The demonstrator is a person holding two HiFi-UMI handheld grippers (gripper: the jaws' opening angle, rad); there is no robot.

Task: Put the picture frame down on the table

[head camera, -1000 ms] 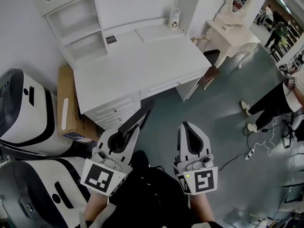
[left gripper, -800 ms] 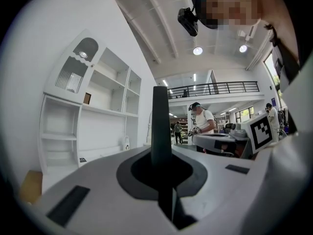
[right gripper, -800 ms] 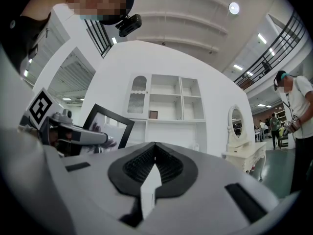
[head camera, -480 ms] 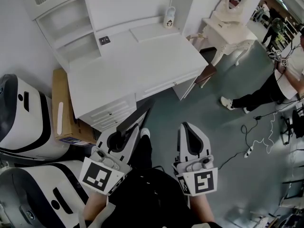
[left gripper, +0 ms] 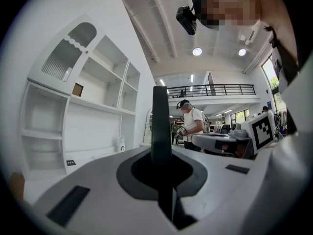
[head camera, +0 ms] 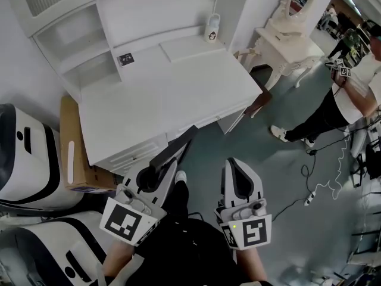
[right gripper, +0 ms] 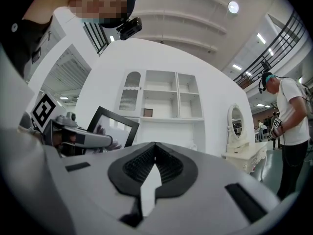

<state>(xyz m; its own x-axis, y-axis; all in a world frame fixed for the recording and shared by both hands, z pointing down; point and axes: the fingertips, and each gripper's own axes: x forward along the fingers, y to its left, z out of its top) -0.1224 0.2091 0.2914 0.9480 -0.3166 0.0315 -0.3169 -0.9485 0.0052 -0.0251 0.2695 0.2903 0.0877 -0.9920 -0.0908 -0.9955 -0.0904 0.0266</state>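
A black picture frame (head camera: 176,148) is pinched edge-on in my left gripper (head camera: 162,167), which is shut on it. The frame's far end hangs just short of the front edge of the white desk (head camera: 172,94). In the left gripper view the frame (left gripper: 160,121) is a dark upright bar between the jaws. My right gripper (head camera: 234,161) is beside it over the floor, shut and holding nothing. The right gripper view shows the frame (right gripper: 115,128) and the left gripper (right gripper: 80,138) off to the left.
The desk carries a hutch with shelves, a small white bottle (head camera: 212,27) and a small black card (head camera: 125,59). A cardboard box (head camera: 70,154) and white-and-black machines (head camera: 24,154) stand at left. At right are a vanity table (head camera: 286,40), a person (head camera: 339,97) and floor cables (head camera: 318,183).
Both grippers have moved toward the desk, so the frame's tip is nearer its front edge. The person at right has stepped closer. Both jaws stay as they were.
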